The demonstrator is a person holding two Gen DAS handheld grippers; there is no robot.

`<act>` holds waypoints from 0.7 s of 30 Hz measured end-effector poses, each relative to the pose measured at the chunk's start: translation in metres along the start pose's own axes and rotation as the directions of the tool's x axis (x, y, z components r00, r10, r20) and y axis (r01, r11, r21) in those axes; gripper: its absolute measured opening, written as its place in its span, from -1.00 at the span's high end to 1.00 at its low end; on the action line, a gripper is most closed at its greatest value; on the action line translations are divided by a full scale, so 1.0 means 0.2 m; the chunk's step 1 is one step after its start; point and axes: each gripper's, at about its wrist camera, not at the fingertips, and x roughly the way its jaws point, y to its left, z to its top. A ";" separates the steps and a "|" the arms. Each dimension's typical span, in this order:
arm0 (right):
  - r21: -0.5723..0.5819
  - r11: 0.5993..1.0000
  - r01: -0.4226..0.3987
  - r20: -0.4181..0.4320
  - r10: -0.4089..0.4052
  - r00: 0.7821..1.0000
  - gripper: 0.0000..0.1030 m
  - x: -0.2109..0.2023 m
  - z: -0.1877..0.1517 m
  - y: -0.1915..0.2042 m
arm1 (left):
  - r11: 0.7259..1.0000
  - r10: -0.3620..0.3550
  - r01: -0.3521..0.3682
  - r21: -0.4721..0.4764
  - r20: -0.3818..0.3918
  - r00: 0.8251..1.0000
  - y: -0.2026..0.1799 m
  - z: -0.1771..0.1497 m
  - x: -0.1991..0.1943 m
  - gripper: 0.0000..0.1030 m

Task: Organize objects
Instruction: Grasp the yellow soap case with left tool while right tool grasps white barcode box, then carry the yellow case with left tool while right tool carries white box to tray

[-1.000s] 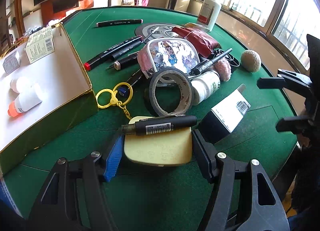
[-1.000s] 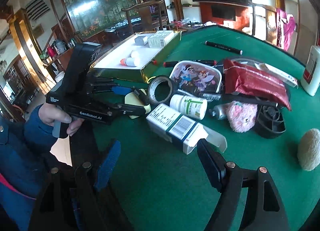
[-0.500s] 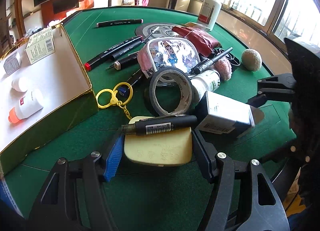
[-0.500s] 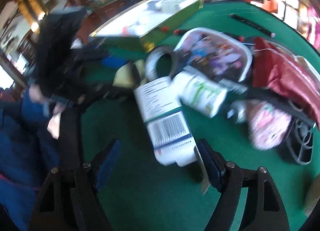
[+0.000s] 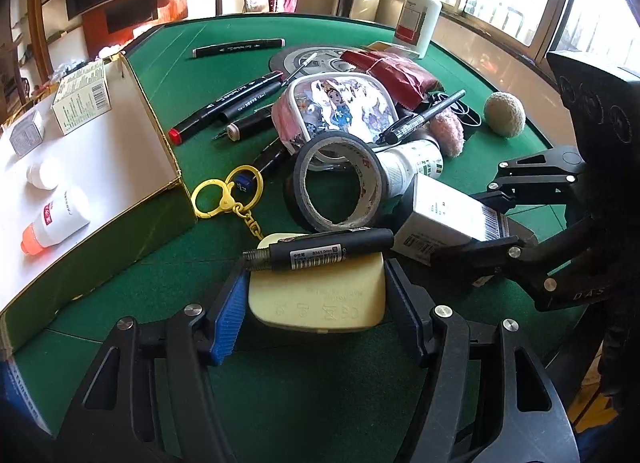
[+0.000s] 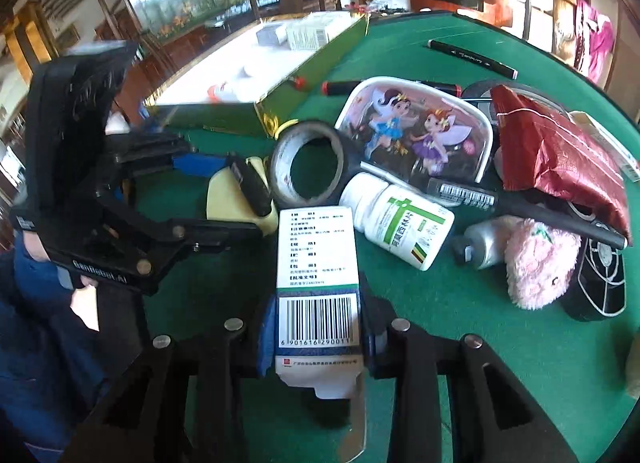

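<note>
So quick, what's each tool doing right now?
Left tool: open, straddling the cream block with the black pen lying on it.
Right tool: closed on the white medicine box.

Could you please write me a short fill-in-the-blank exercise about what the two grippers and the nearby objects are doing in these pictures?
1. The right gripper is shut on the white ____ with a barcode.
2. A black marker lies on top of the pale yellow ____ between the left gripper's fingers.
3. The orange-capped bottle lies inside the open ____.
4. The table is covered in ____ felt.

Missing words: box; block; tray; green
</note>
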 end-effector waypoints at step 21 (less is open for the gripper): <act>0.315 0.942 -0.113 0.224 0.042 0.974 0.35 -0.19 -0.01 -0.30 | 0.966 0.059 -0.010 0.260 -0.181 0.982 -0.23 0.07 -0.11 -0.25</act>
